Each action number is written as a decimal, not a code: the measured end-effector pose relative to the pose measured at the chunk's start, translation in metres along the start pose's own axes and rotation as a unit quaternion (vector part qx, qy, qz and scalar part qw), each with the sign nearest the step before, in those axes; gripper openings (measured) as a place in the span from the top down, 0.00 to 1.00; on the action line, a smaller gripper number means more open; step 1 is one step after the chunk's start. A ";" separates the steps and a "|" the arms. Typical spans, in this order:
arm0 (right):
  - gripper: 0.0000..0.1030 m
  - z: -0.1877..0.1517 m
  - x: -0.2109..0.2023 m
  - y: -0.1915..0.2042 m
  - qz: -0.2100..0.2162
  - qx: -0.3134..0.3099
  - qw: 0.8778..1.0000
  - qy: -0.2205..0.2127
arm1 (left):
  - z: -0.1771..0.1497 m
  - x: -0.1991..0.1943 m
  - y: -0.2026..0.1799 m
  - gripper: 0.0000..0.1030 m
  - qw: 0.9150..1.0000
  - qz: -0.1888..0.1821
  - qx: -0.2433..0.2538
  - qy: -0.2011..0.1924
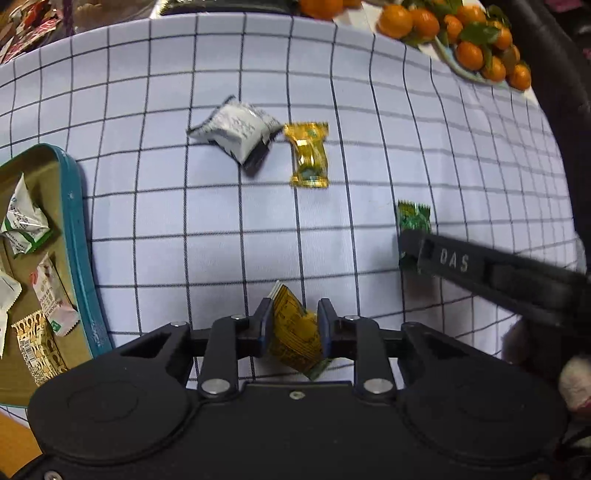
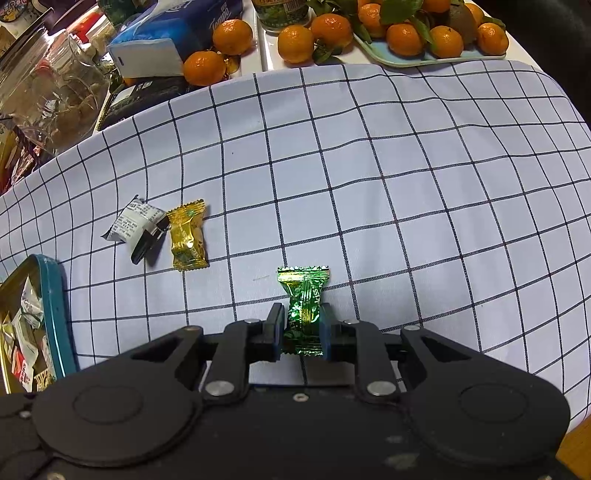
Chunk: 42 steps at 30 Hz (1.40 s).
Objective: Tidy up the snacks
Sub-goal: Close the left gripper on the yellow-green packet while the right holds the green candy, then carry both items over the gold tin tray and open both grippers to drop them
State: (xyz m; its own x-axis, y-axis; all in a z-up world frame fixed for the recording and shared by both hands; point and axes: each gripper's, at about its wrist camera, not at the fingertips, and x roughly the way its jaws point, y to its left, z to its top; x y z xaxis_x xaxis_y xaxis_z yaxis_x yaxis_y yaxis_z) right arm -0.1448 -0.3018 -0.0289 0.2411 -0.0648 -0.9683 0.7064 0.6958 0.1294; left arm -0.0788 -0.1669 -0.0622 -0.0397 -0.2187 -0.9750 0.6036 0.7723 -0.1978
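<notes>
My left gripper (image 1: pixel 293 328) is shut on a yellow snack packet (image 1: pixel 293 334) just above the checked cloth, right of the teal tin (image 1: pixel 79 236). My right gripper (image 2: pixel 303 326) is shut on a green foil candy (image 2: pixel 303 306); it shows in the left wrist view (image 1: pixel 480 269) at the right, with the green candy (image 1: pixel 413 218) at its tip. A white packet (image 1: pixel 238 127) and a gold candy (image 1: pixel 308 155) lie side by side on the cloth, also seen in the right wrist view as the white packet (image 2: pixel 135 221) and gold candy (image 2: pixel 186 234).
The teal tin (image 2: pixel 55 314) at the left holds several wrapped snacks. A tray of mandarins (image 2: pixel 428 33) stands at the back right, loose mandarins (image 2: pixel 205 68) behind the cloth. A glass jar (image 2: pixel 51 88) and a tissue pack (image 2: pixel 177 29) stand at the back left.
</notes>
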 end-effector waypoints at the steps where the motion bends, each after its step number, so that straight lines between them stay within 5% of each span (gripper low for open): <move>1: 0.79 0.000 0.000 -0.001 -0.001 0.002 1.000 0.000 | 0.002 -0.003 0.004 0.72 1.000 -0.003 -0.004 -0.007; 8: 0.79 -0.001 -0.002 -0.010 0.004 0.010 1.000 0.002 | 0.012 -0.016 0.016 0.70 1.000 -0.001 -0.010 -0.008; 13: 0.79 -0.001 -0.003 -0.014 0.007 0.010 1.000 0.001 | -0.005 -0.020 0.015 0.55 1.000 -0.014 0.005 0.009; 34: 0.79 -0.003 -0.008 -0.024 0.011 0.018 1.000 -0.002 | -0.010 -0.007 -0.020 0.43 0.997 0.038 0.065 -0.004; 42: 0.79 -0.002 -0.010 -0.024 0.012 0.026 1.000 -0.004 | -0.009 -0.003 -0.018 0.47 0.997 0.041 0.066 -0.005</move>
State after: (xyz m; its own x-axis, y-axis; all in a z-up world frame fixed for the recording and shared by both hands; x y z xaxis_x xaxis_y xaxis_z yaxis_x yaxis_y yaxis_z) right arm -0.1657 -0.3169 -0.0226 0.2634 -0.0554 -0.9631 0.7342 0.6591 0.1629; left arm -0.0964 -0.1745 -0.0563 0.0213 -0.1638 -0.9863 0.7037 0.7032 -0.1016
